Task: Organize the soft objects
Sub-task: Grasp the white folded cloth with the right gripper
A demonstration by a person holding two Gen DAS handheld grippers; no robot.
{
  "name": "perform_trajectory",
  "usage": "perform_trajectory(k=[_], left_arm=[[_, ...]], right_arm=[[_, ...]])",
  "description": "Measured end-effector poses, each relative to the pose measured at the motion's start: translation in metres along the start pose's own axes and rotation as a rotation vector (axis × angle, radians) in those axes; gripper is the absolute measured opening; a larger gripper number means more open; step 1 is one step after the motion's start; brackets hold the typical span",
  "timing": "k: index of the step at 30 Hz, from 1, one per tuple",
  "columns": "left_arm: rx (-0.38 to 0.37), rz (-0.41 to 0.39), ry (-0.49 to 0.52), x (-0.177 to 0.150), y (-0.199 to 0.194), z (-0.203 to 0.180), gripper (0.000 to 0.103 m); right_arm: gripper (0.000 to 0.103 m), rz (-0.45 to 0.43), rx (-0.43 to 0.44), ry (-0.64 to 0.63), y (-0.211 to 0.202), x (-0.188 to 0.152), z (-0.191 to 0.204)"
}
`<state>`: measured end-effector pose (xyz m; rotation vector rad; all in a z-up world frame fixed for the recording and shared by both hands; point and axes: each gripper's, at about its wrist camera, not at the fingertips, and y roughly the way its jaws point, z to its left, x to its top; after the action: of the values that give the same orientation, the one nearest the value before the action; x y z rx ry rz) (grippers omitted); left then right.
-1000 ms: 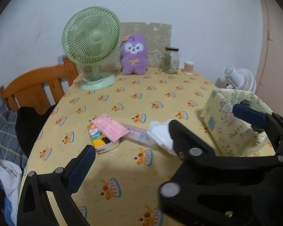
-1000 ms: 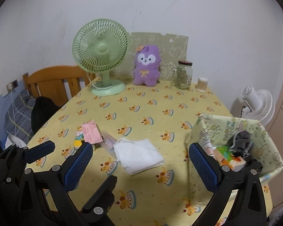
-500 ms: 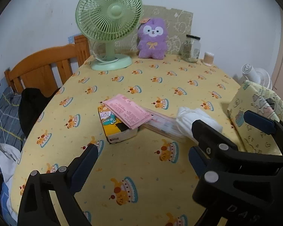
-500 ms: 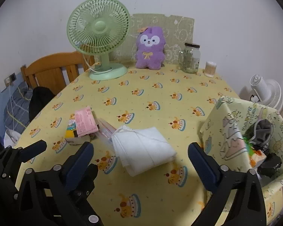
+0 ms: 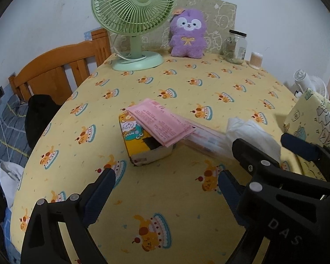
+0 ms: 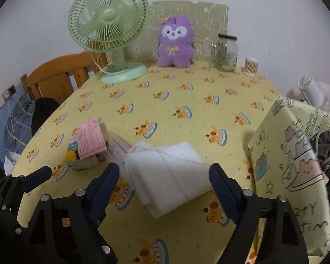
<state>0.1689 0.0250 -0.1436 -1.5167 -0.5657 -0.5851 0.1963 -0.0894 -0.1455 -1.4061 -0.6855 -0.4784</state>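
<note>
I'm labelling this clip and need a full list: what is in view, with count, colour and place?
Folded cloth: 1, white, near table edge, between the right gripper's fingers.
Small box: 1, yellow cartoon print, left of the cloth.
Pink packet: 1, lying on the box.
Clear packet: 1, between box and cloth.
Fabric bin: 1, pale green cartoon print, right edge, dark items inside.
Desk fan: 1, green, far left.
Plush toy: 1, purple, far centre.
Glass jar: 1, clear, right of plush.
Cotton-swab tub: 1, beside jar.
Tablecloth: 1, yellow, cake print.
Chair: 1, wooden, left.
White fan: 1, behind the bin.
Left gripper: black, blue pads, open.
Right gripper: same, open, jaws closing.
</note>
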Motion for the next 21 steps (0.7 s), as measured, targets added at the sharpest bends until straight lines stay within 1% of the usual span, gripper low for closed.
perform_trajectory(k=[2, 6, 9, 11, 14, 17, 21], left_arm=[[0.002, 0.013, -0.001, -0.002, 0.004, -0.001, 0.095], [0.005, 0.026, 0.000, -0.003, 0.009, -0.003, 0.095], [0.015, 0.024, 0.004, -0.001, 0.008, -0.003, 0.095], [0.022, 0.013, 0.006, 0.001, 0.006, -0.003, 0.095], [0.033, -0.002, 0.016, 0.004, 0.001, -0.004, 0.095], [0.035, -0.013, 0.018, 0.007, -0.002, -0.005, 0.095], [0.035, -0.030, 0.022, 0.016, -0.006, -0.006, 0.095]], right_arm=[[0.071, 0.027, 0.009, 0.000, 0.006, -0.002, 0.000], [0.065, 0.044, 0.029, 0.012, 0.010, -0.006, -0.001], [0.051, 0.042, 0.054, 0.023, 0.010, -0.006, -0.001], [0.038, 0.032, 0.072, 0.051, 0.007, -0.006, -0.003], [0.027, 0.017, 0.084, 0.071, 0.003, -0.005, -0.004], [0.022, -0.003, 0.076, 0.073, -0.003, -0.002, -0.004], [0.022, -0.020, 0.056, 0.070, -0.009, 0.007, -0.006]])
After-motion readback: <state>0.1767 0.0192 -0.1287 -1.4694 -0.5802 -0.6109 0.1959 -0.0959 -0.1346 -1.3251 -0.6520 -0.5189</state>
